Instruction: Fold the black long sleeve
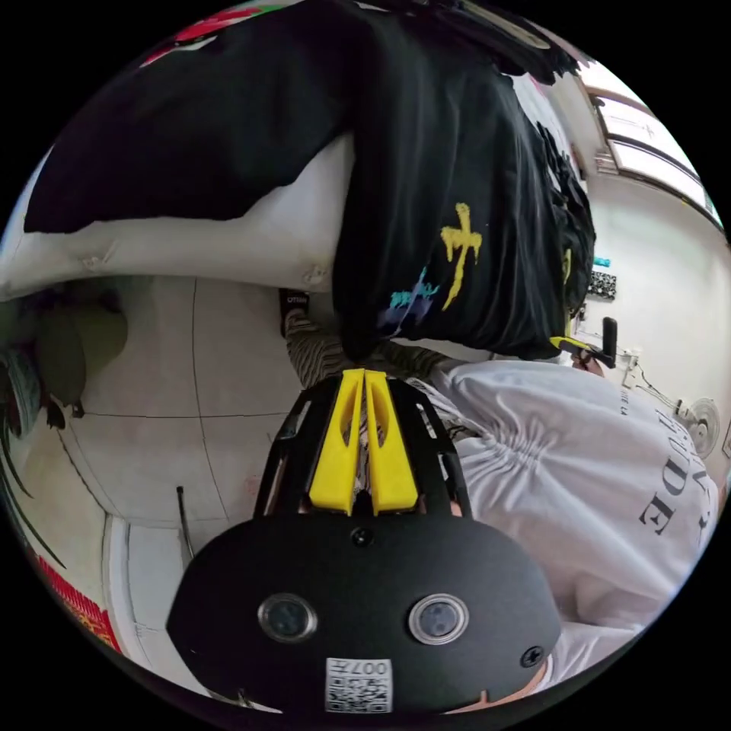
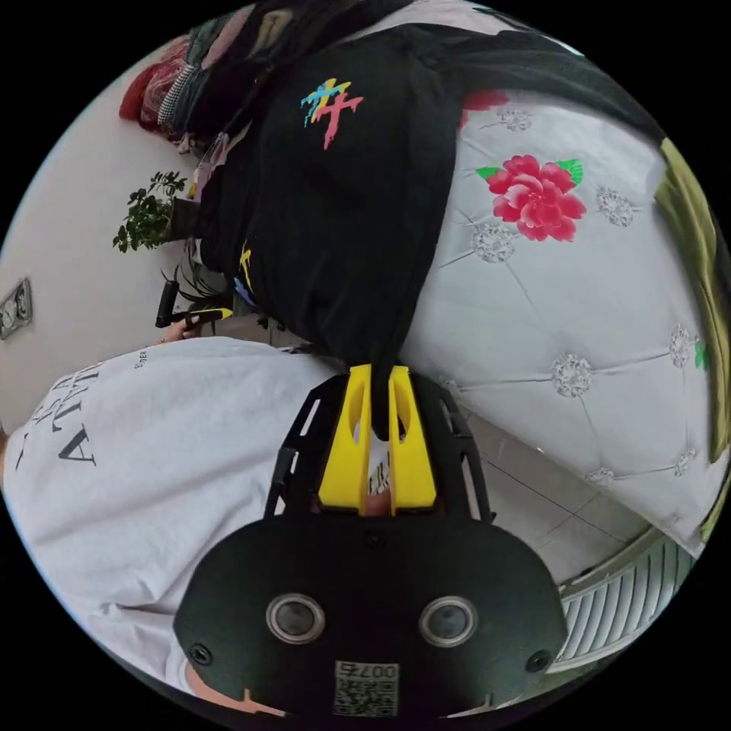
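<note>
The black long sleeve [image 1: 449, 190], printed with yellow and coloured marks, hangs off the edge of the bed. In the left gripper view my left gripper [image 1: 363, 373] is shut on its hanging edge, pinched at the yellow jaw tips. In the right gripper view the same black garment [image 2: 335, 198] drapes down and my right gripper [image 2: 378, 381] is shut on a bunched fold of it. The right gripper [image 1: 582, 346] appears small past the cloth in the left gripper view. Beside the cloth in the right gripper view, the left gripper [image 2: 190, 314] is also small.
A white quilted bedcover [image 2: 563, 320] with red flowers lies under the garment. More dark clothes [image 1: 152, 137] lie on the bed. A person in a white printed shirt [image 1: 579, 472] stands close. Tiled floor [image 1: 167, 426] lies below. A plant [image 2: 148, 213] stands by the wall.
</note>
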Demonstrator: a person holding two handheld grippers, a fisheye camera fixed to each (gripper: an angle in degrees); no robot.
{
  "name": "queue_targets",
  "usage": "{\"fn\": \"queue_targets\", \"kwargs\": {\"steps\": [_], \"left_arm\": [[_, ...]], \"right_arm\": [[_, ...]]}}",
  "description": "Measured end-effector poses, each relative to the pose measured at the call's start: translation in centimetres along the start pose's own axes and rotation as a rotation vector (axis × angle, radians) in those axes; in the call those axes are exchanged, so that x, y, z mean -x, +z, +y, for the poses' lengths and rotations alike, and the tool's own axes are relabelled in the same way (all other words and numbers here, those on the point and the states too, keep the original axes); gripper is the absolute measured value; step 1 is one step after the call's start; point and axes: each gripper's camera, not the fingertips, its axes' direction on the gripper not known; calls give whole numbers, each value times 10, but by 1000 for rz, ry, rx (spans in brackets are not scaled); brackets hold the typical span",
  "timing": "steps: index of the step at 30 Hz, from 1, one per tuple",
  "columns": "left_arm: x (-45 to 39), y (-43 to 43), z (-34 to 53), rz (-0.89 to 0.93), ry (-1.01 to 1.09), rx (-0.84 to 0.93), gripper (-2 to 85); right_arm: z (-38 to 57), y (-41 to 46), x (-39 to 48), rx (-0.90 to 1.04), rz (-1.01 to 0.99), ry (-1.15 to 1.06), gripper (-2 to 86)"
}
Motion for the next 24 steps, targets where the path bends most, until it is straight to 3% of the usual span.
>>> {"fn": "queue_targets", "kwargs": {"steps": [2,7,10,15,17,20,24], "left_arm": [[2,-10,12,17,-24,-90,-5],[28,-48,48,89,-222,-458,60],[43,-56,49,103,-318,-564,92],[59,-64,32,115,-448,-679,109],[64,-65,23,140,-491,-664,90],[68,-72,10,123,-488,-611,33],[71,-129,36,9,-428,-788,8]], "right_arm": [[2,-4,8,-13,95,5,21],[5,-36,44,-284,249,-13,23],[-14,-32,71,-385,277,-51,24],[-69,23,109,-273,332,-101,24],[-81,45,111,-182,358,-94,24],[-78,53,109,-201,384,-48,22],[-74,42,97,-174,293,58,17]]}}
